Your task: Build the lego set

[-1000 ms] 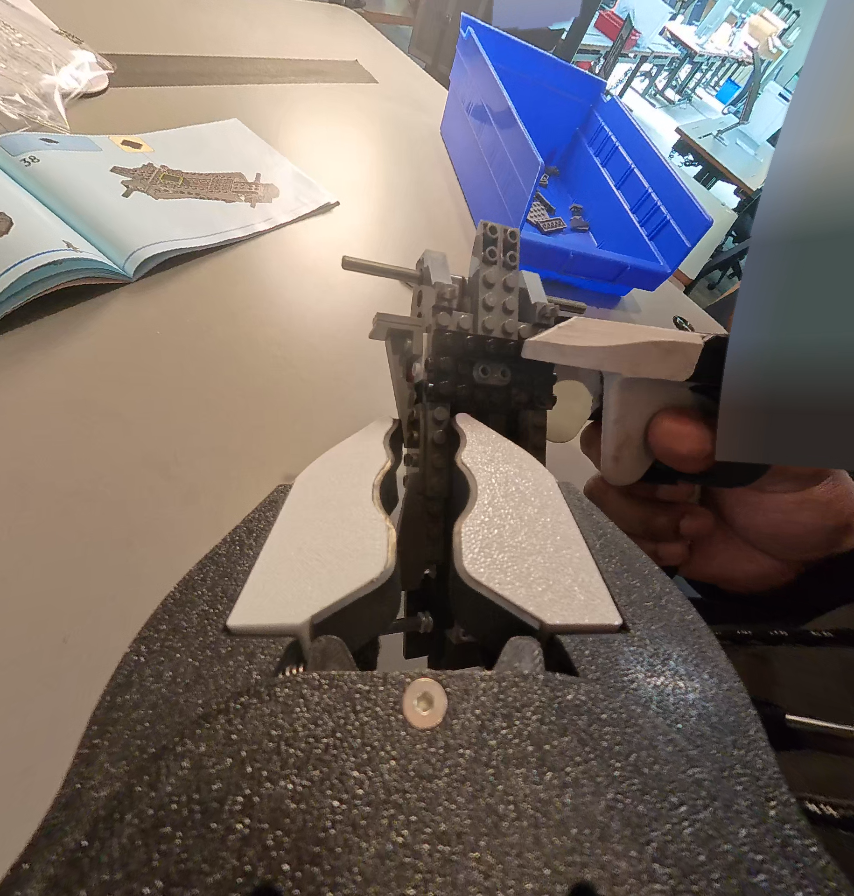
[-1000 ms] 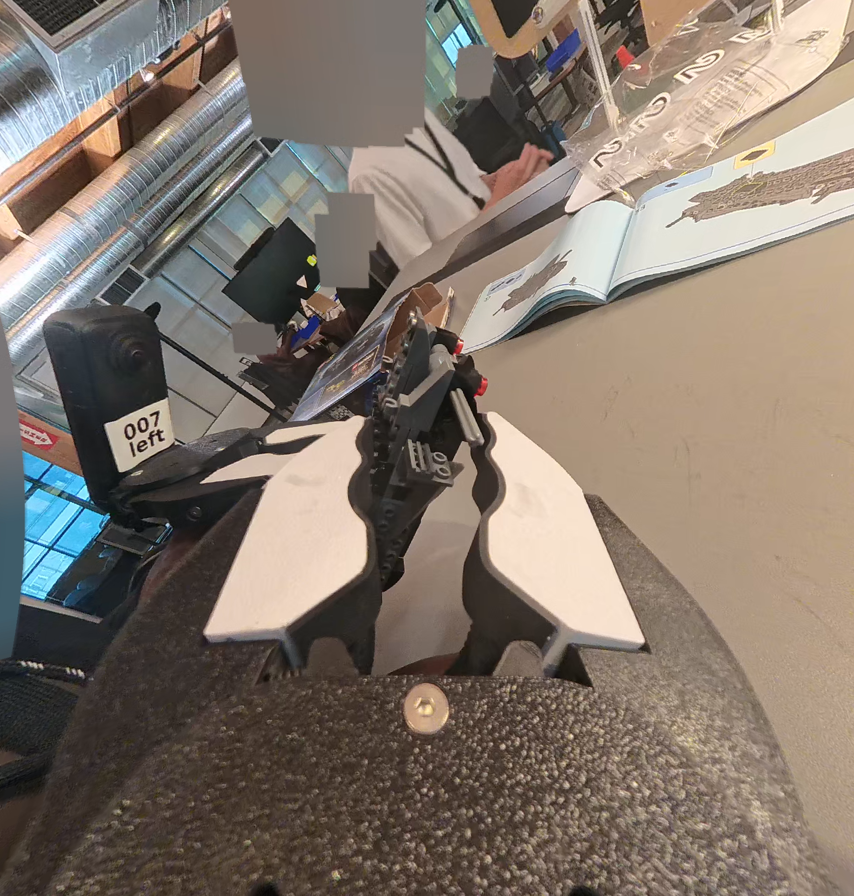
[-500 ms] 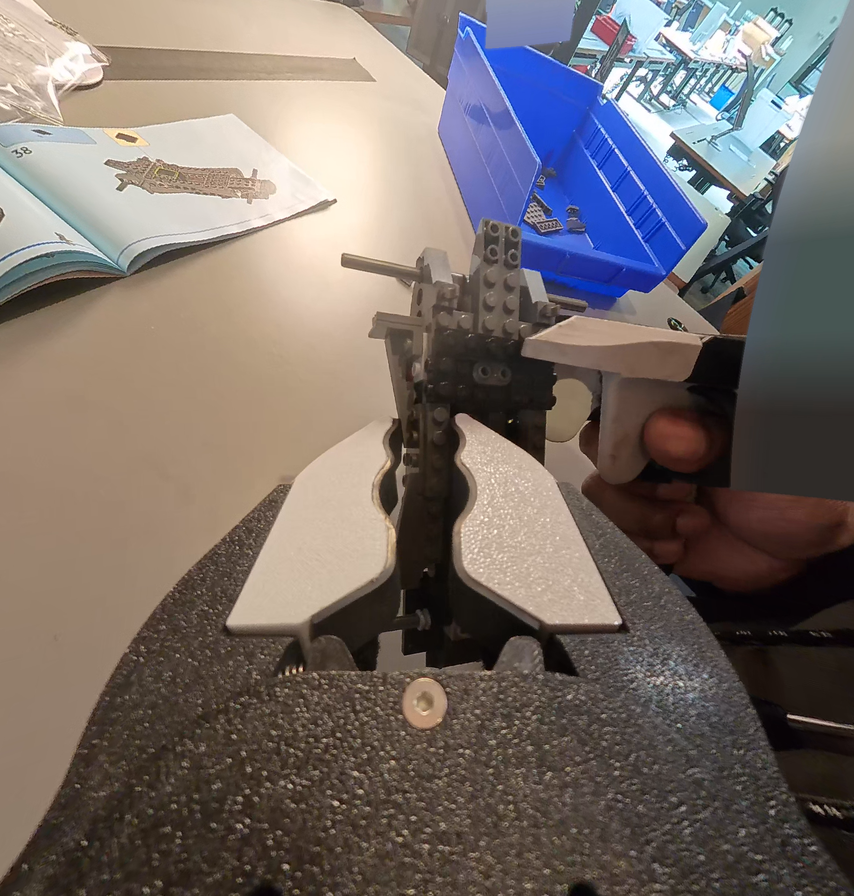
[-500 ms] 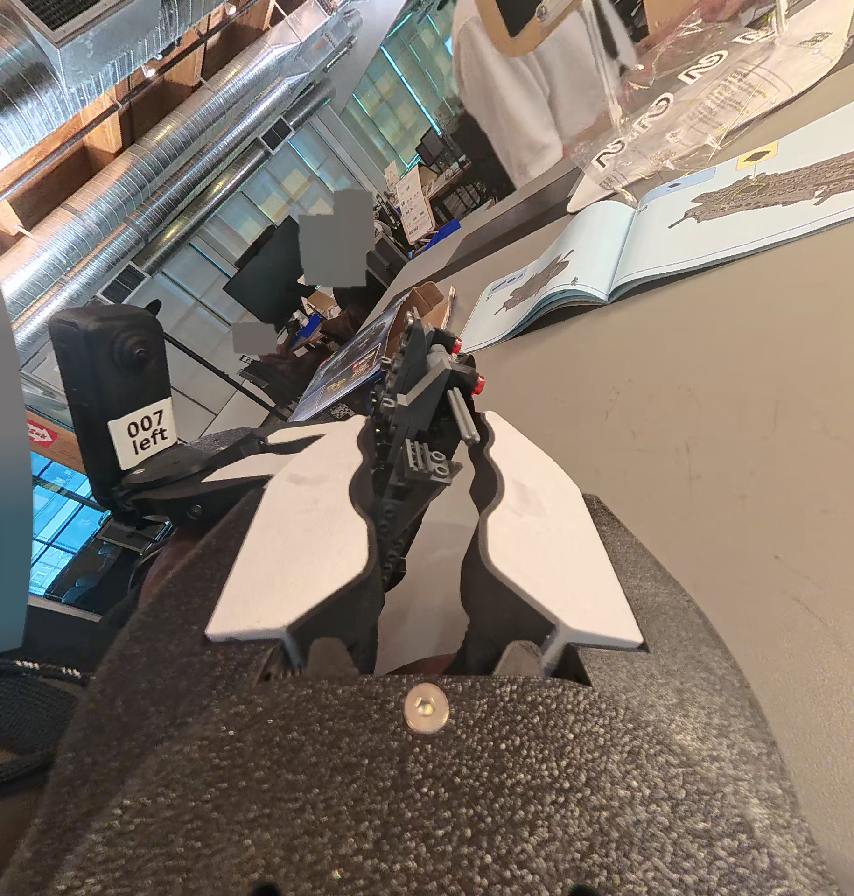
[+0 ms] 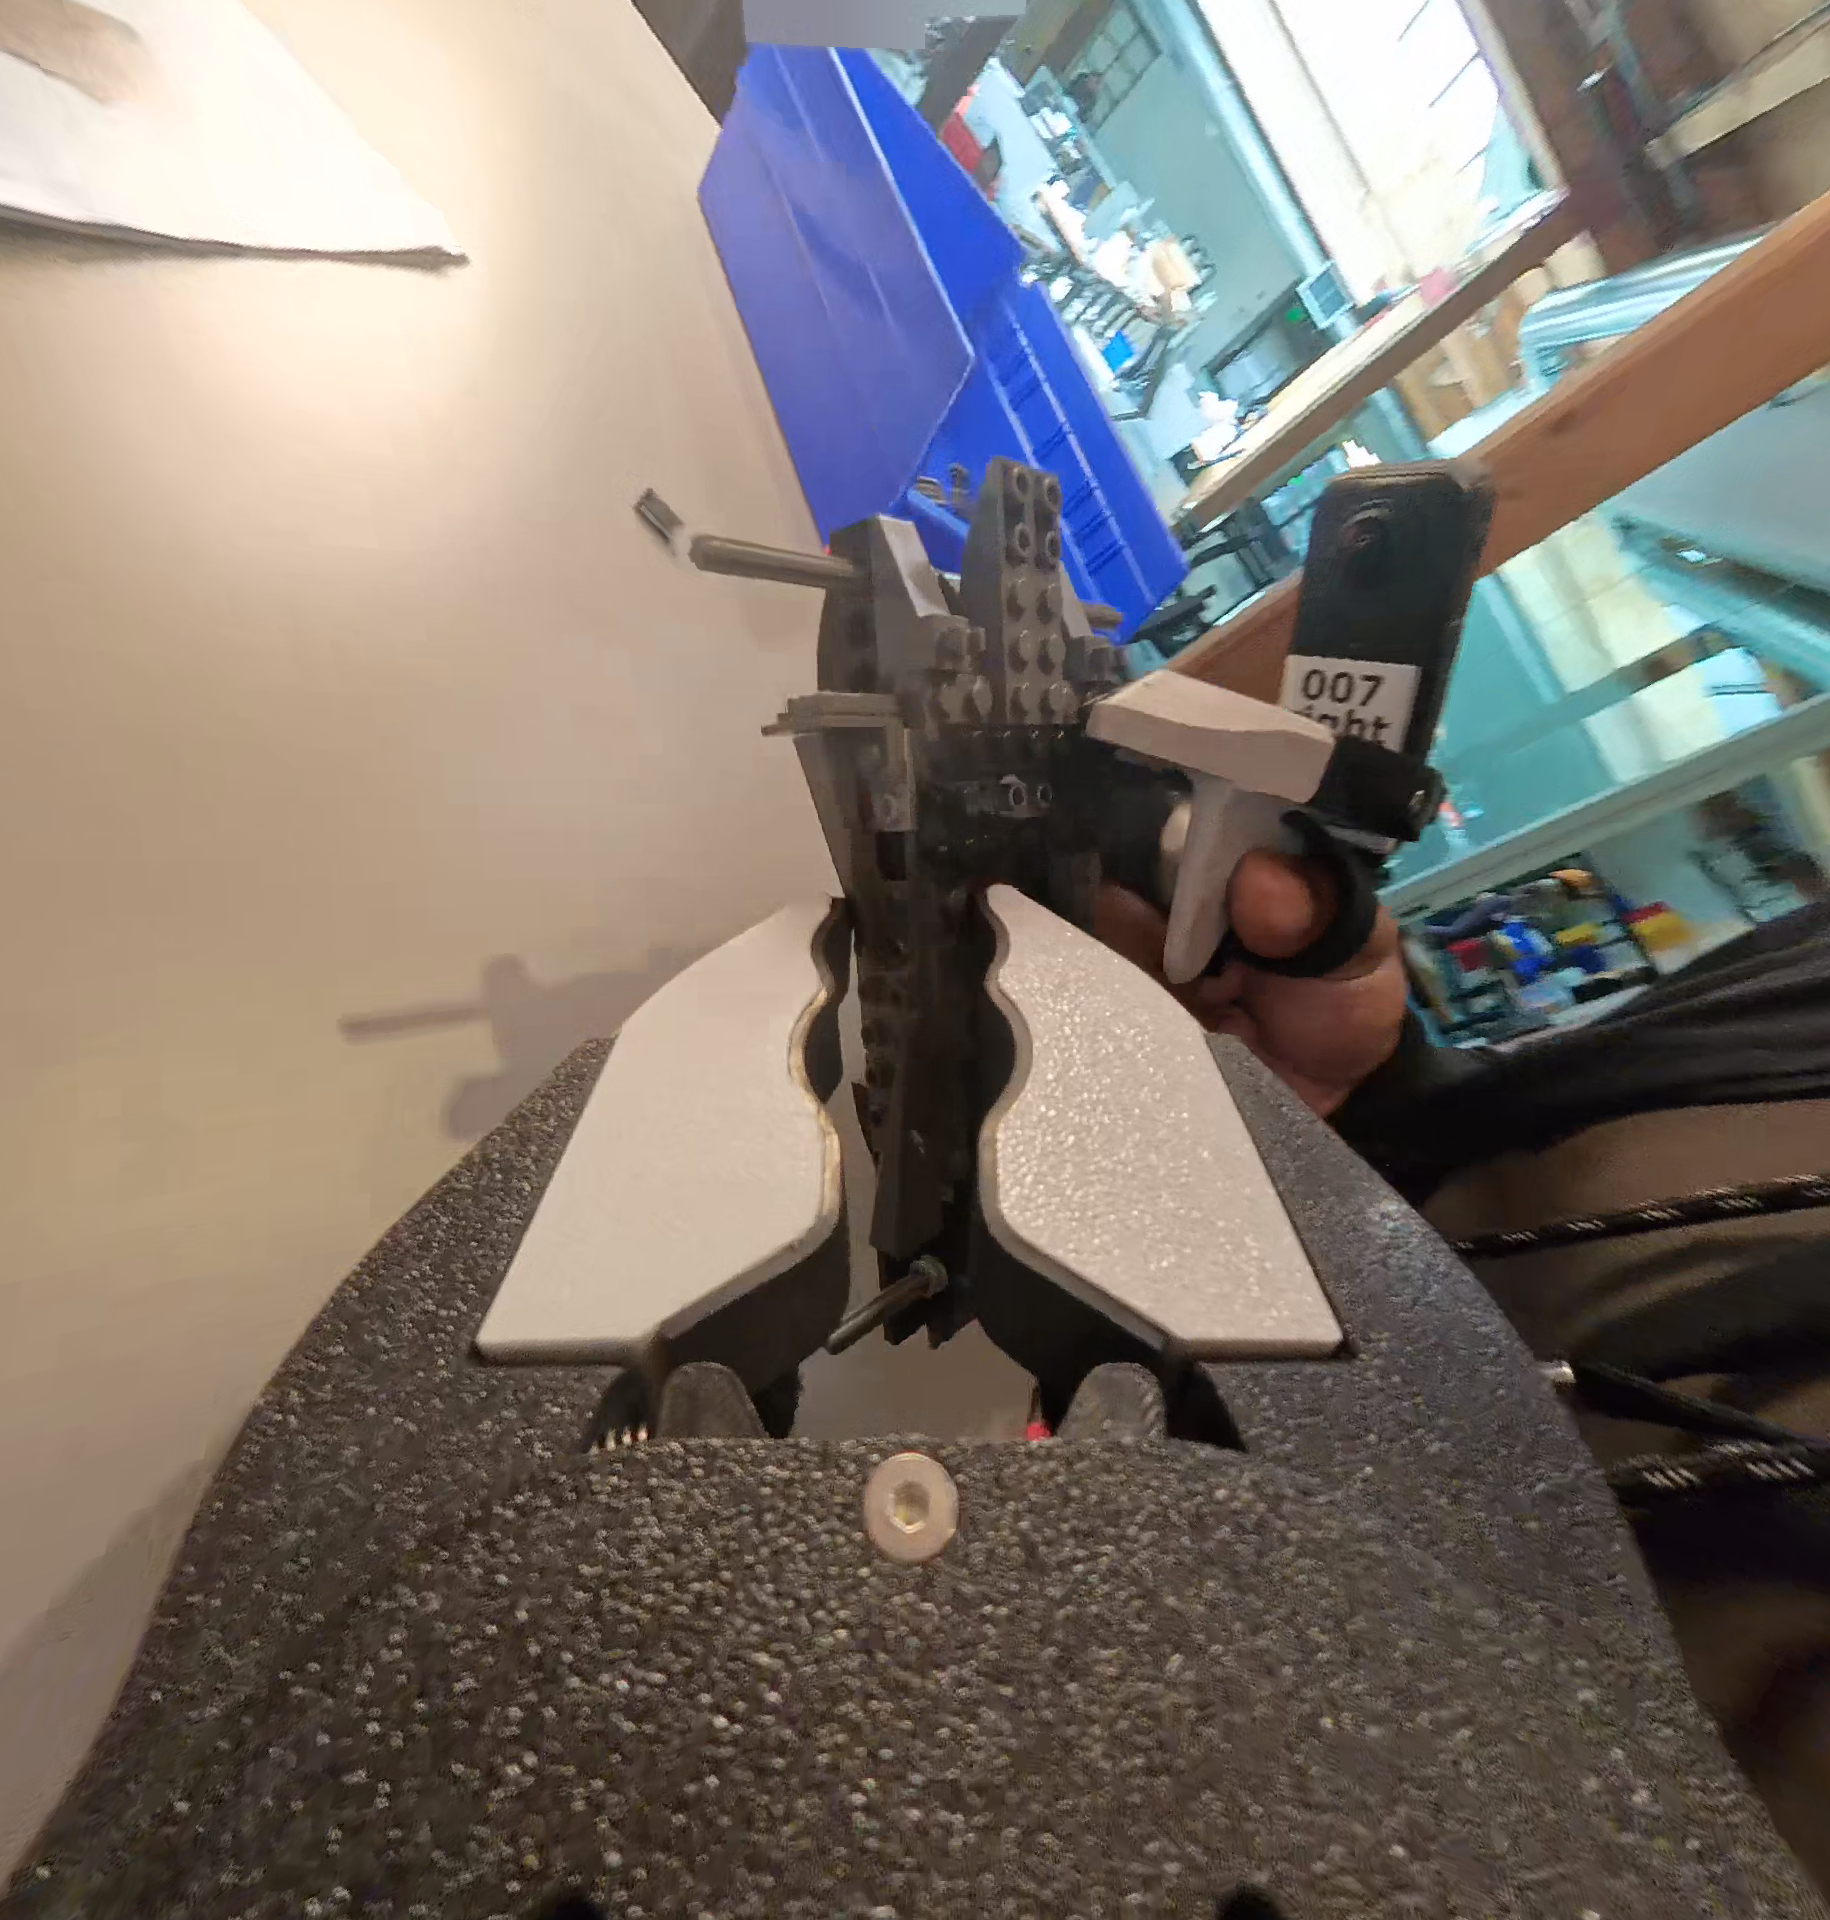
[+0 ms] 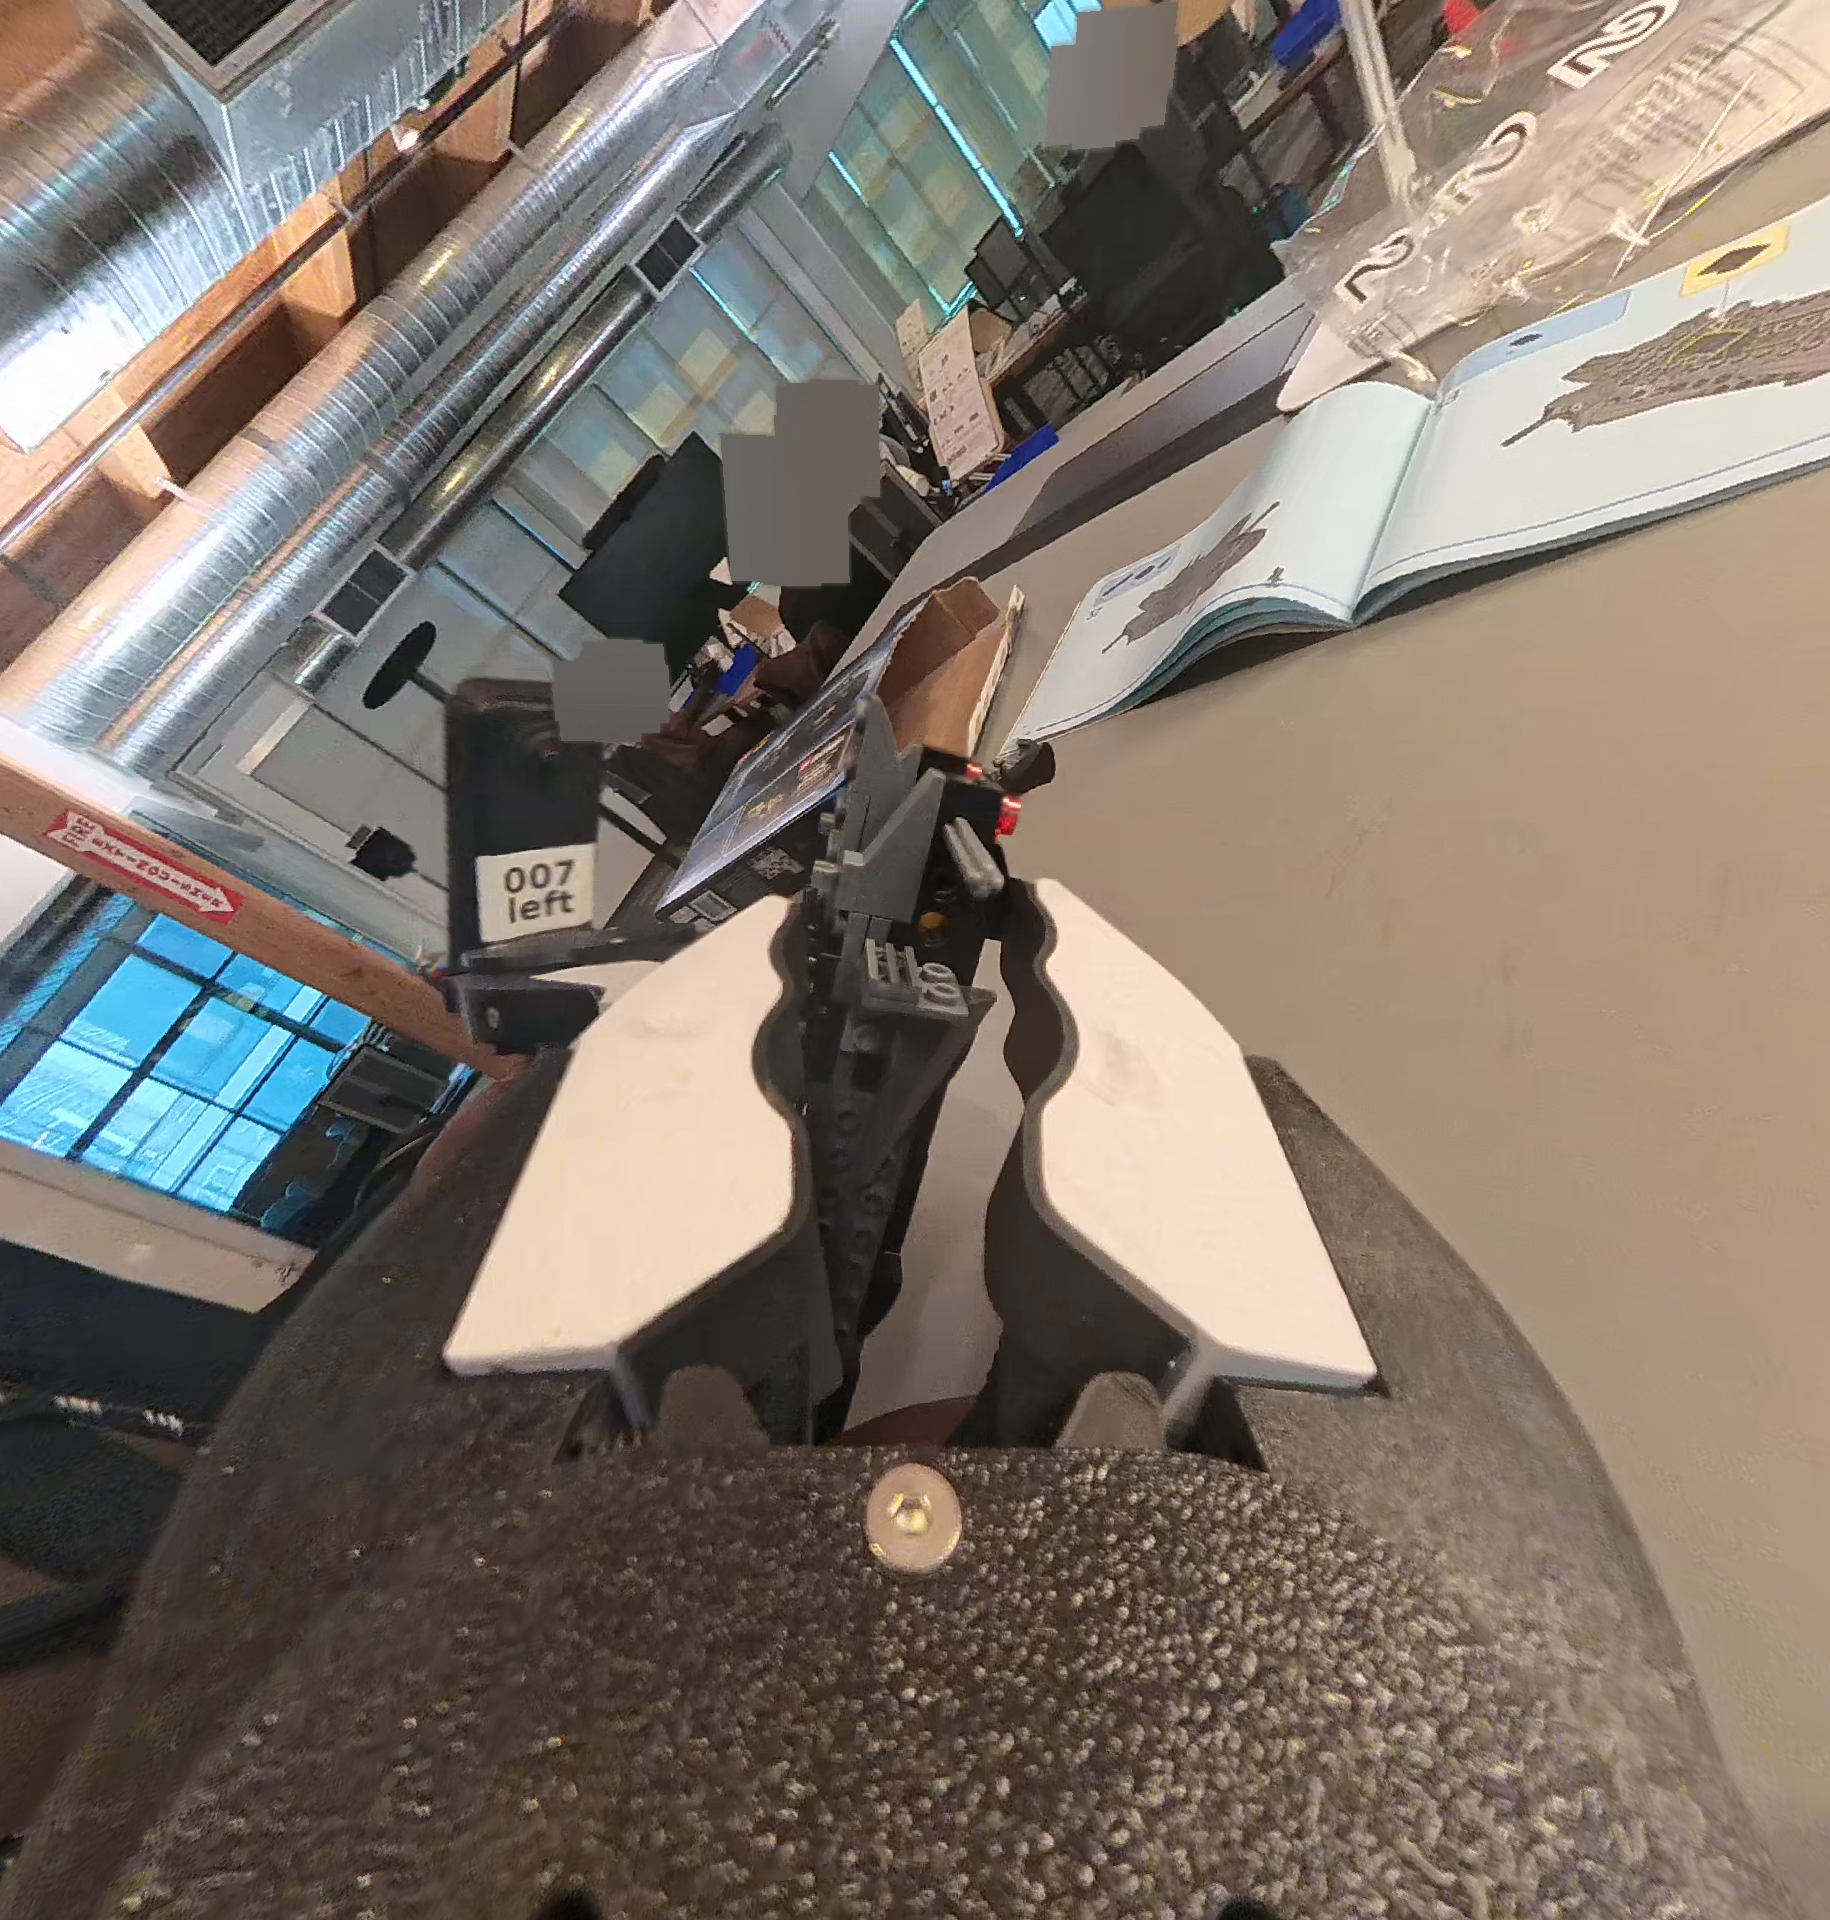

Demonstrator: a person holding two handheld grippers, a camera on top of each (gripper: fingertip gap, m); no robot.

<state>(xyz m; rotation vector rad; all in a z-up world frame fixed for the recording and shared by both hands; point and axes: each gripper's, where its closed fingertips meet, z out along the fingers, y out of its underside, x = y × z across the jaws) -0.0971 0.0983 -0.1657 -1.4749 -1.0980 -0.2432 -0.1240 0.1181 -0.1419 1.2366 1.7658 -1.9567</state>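
both grippers and the brick model they share have tilted since the earlier frames: in the left wrist view the bench (image 5: 267, 675) now stands steeply on end, the blue bin (image 5: 890, 312) at its far right edge leans with it and looks larger, the instruction booklet (image 5: 163, 156) has slid toward the upper left corner of the view, and the camera block on the other gripper, hidden before, now shows. the left gripper (image 5: 906, 914) stays clamped on the dark grey brick model (image 5: 952, 748), gripping its thin lower plate, though its fingers stand a touch wider than before. the model still rises upright out of the jaws, its rod pointing left over the bench. the right gripper (image 6: 906, 935) also keeps hold of the brick model (image 6: 890, 914) from the side; its left finger lies against the plates, while contact at the right finger cannot be made out plainly. its fingers have drawn in slightly. in the right wrist view the open booklet (image 6: 1410, 499) and clear plastic bags (image 6: 1565, 135) lie toward the bench's far edge, with a cardboard box (image 6: 952, 665) just behind the model. the person in white seen earlier is gone from that view.
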